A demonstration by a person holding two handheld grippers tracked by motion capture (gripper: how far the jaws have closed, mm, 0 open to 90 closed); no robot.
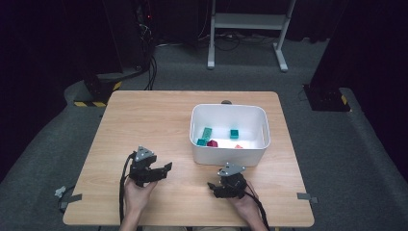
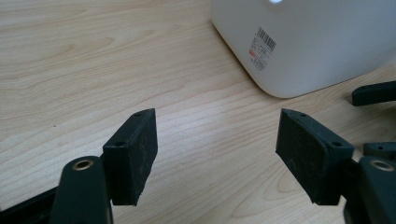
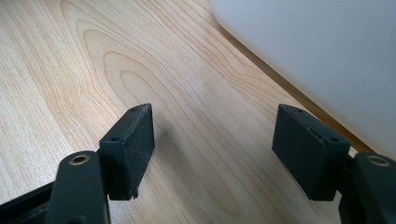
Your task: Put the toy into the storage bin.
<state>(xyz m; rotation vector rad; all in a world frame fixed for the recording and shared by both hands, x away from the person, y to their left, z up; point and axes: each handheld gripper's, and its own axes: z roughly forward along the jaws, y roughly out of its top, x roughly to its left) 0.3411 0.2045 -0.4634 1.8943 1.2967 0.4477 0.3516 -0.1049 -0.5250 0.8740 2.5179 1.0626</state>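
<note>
A white bin (image 1: 228,156) stands on the right half of the wooden table (image 1: 144,120). Inside lie two teal blocks (image 1: 206,134), a smaller teal cube (image 1: 234,134), a magenta block (image 1: 212,143) and a bit of orange-red block (image 1: 238,146). My left gripper (image 1: 167,167) rests near the front, left of the bin, open with bare wood between its pads (image 2: 133,154); the bin's labelled corner (image 2: 289,46) is ahead of it. My right gripper (image 1: 211,185) sits below the bin's front wall, open, nothing between its pads (image 3: 130,144), with the bin wall (image 3: 327,51) at its right.
A white metal stand (image 1: 248,29) and dark equipment with cables sit on the grey carpet beyond the table. Tape tabs (image 1: 72,197) stick to the table's front corners. The other gripper's black jaw tip (image 2: 373,92) shows at the right of the left gripper view.
</note>
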